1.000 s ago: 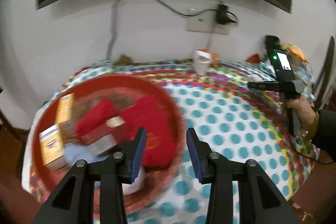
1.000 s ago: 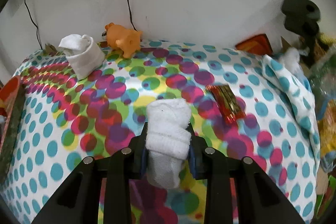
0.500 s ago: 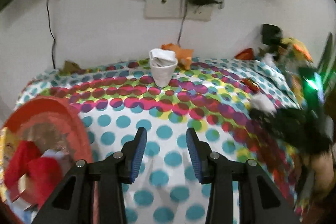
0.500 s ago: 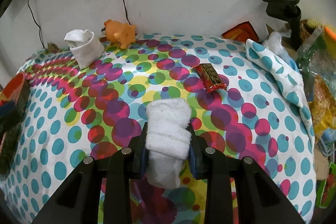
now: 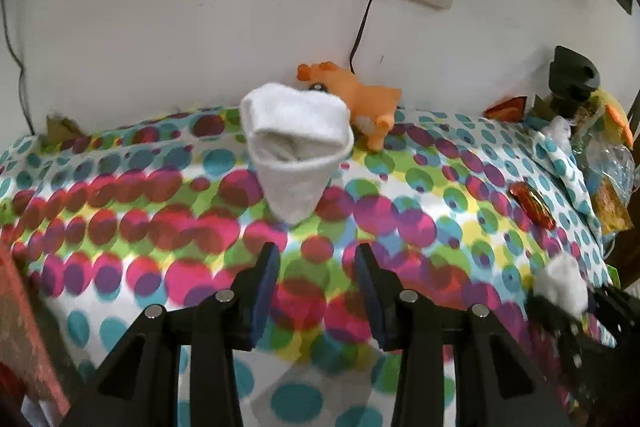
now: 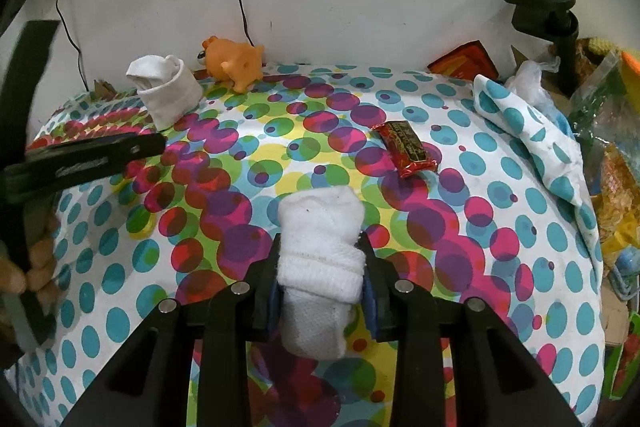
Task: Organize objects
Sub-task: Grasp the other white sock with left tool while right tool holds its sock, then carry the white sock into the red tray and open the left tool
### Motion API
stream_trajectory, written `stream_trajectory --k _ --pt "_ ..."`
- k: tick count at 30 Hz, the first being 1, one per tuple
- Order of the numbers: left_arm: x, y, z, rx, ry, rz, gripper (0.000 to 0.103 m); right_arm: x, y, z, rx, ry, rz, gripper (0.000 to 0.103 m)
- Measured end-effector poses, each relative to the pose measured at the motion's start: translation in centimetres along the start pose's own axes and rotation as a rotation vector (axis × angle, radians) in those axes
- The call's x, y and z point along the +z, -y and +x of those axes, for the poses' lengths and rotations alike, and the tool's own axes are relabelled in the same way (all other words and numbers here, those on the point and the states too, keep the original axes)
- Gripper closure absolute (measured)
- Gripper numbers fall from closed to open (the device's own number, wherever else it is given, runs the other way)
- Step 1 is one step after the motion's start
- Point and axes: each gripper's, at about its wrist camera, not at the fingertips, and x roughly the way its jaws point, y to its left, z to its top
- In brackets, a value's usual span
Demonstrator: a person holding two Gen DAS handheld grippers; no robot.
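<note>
The left gripper (image 5: 316, 291) hangs with its jaws spread and nothing between them, low over the dotted tablecloth (image 5: 420, 219), and the rolled white sock (image 5: 296, 155) stands straight ahead of it — upright on its narrow end, open mouth up, long axis roughly vertical, near the far edge by the wall. The orange toy animal (image 5: 360, 107) sits just behind the sock and to its right, touching or nearly so. The left gripper is plainly the nearer one; a forward reach would likely put the sock between its fingers. The right gripper (image 6: 320, 279) is pinched on a second white sock (image 6: 320, 259), with the red snack wrapper (image 6: 406, 149) lying ahead and to the right. Compared with half a second ago, the left gripper has closed in on the standing sock — it fills far more of the view — and the red tray is now only a sliver at the left edge.
</note>
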Motion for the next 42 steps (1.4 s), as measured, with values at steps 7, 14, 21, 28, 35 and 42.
stream_trajectory --k 7,14,21,28,35,42 --pt "2.0 0.1 1.5 0.012 0.034 -0.026 0.048 0.0 -0.3 0.3 0.008 -0.002 -0.008 0.068" --pt "3.5 -0.5 2.3 0.059 0.063 -0.038 0.048 -0.1 -0.4 0.5 0.003 -0.002 -0.014 0.067" --pt "3.9 -0.8 2.7 0.057 0.071 -0.062 0.048 -0.1 -1.0 0.7 -0.008 -0.004 -0.032 0.065" --pt "3.8 -0.7 3.3 0.063 0.045 -0.07 0.055 -0.1 -1.0 0.8 -0.009 -0.003 -0.034 0.065" --pt "3.4 0.4 3.5 0.082 0.036 -0.039 0.078 -0.1 -1.0 0.8 -0.009 -0.003 -0.033 0.065" --pt "2.5 0.4 2.5 0.065 0.037 -0.04 0.084 -0.2 -1.0 0.9 -0.01 -0.003 -0.033 0.065"
